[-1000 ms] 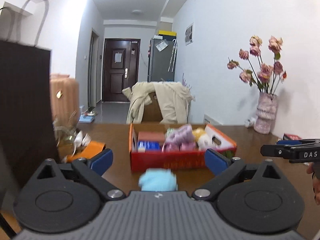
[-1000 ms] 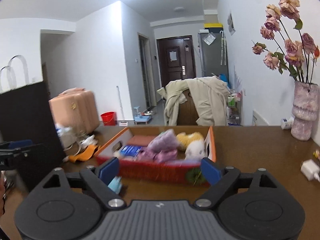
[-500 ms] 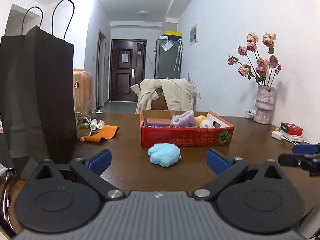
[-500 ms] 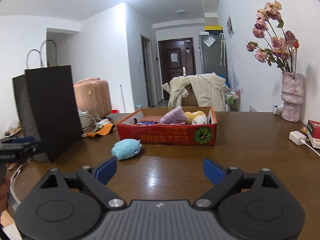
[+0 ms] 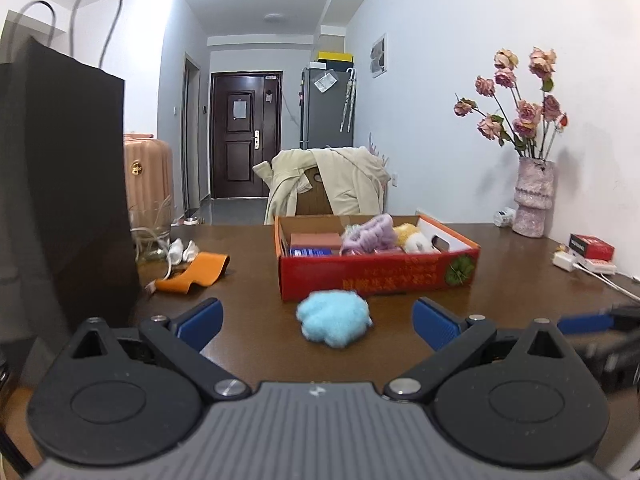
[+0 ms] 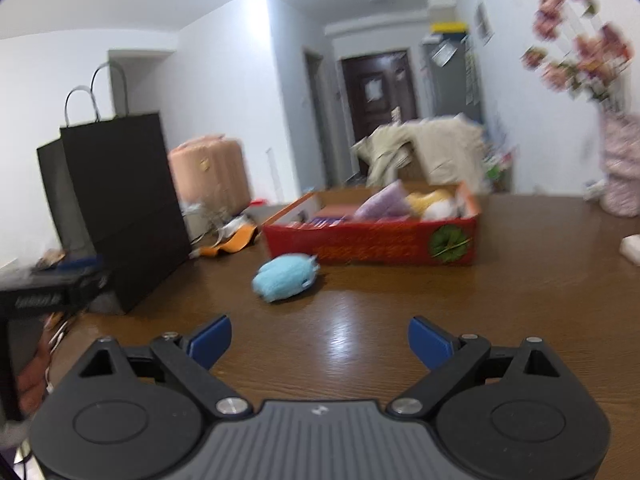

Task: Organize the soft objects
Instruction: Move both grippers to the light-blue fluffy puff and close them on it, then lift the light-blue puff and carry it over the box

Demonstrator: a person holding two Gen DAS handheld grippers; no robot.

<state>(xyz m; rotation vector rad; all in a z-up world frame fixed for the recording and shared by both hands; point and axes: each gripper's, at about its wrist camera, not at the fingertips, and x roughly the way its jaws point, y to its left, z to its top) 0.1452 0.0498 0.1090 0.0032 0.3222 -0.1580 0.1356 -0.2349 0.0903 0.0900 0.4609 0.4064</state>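
One blue plush toy (image 5: 334, 323) is found lying on the table (image 5: 248, 316), just in front of the near wall of one red box (image 5: 376, 274); its long axis runs roughly parallel to that wall. Three soft items are counted inside the box. The left gripper (image 5: 318, 322) and right gripper (image 6: 320, 342) are both spread wide, with nothing held.

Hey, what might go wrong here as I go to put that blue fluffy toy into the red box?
The blue plush toy lies right against the red box, so a finger of the open left gripper might catch the box wall and shove it. The right gripper, also open, is close alongside; both reaching together might collide.
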